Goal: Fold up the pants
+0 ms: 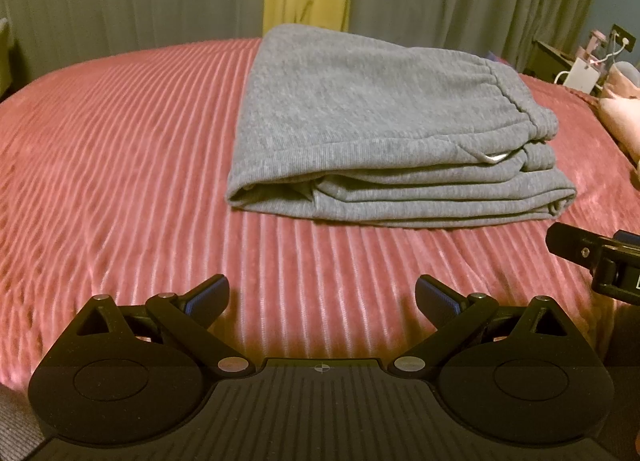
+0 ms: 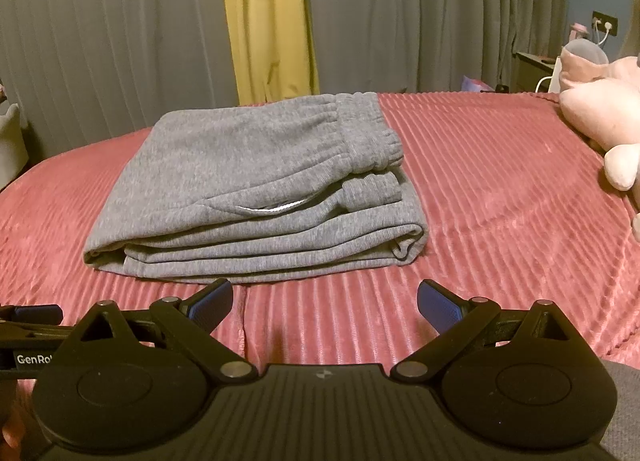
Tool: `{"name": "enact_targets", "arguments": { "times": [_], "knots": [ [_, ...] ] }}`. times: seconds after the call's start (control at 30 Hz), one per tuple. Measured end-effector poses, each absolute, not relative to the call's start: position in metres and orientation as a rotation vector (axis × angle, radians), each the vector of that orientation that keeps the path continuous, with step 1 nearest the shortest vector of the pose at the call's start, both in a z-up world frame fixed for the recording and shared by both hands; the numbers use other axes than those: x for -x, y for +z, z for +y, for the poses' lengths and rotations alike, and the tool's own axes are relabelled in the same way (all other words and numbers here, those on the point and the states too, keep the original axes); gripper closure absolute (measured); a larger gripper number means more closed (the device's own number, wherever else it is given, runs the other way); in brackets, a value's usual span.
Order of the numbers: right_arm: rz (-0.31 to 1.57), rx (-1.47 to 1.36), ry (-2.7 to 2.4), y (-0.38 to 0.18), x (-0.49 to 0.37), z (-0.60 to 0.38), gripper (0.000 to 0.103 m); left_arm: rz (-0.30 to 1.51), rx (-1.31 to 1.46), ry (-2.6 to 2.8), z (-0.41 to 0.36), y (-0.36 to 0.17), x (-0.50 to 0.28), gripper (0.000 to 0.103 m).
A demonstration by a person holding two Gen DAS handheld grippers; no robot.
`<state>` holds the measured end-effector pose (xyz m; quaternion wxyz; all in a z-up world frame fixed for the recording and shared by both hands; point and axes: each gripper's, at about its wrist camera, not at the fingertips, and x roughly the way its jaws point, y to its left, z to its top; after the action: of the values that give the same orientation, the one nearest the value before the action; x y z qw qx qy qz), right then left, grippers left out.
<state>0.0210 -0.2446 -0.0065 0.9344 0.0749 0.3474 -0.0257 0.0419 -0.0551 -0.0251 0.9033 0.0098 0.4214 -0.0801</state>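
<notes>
Grey sweatpants lie folded into a compact stack on the ribbed pink bedspread. They also show in the right wrist view, with the elastic waistband on the upper right of the stack. My left gripper is open and empty, held back from the near edge of the stack. My right gripper is open and empty, just in front of the stack's near edge. Part of the right gripper shows at the right edge of the left wrist view.
A pink plush toy lies on the bed at the right. Grey and yellow curtains hang behind the bed. A dark bedside stand with cables and small items is at the far right.
</notes>
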Motion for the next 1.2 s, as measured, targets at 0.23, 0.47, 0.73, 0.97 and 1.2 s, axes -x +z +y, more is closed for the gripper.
{"name": "enact_targets", "arguments": {
  "times": [0.23,0.47,0.73,0.97,1.2],
  "knots": [
    [0.712,-0.15,-0.05,-0.0061,-0.0207,-0.2443,0.004,0.87,-0.022,-0.166,-0.0557,-0.0252,-0.0408,0.001],
    [0.713,-0.148,-0.051,-0.0066,-0.0207,-0.2433,0.004,0.871,-0.018,-0.166,-0.0558,-0.0245,-0.0403,0.001],
    [0.713,-0.147,-0.051,-0.0066,-0.0201,-0.2438,0.004,0.87,-0.016,-0.167,-0.0556,-0.0244,-0.0401,0.001],
    [0.712,-0.143,-0.051,-0.0067,-0.0204,-0.2439,0.004,0.869,-0.015,-0.167,-0.0557,-0.0238,-0.0399,0.001],
    [0.713,-0.142,-0.05,-0.0068,-0.0202,-0.2432,0.004,0.869,-0.012,-0.167,-0.0556,-0.023,-0.0397,0.001]
  ]
}}
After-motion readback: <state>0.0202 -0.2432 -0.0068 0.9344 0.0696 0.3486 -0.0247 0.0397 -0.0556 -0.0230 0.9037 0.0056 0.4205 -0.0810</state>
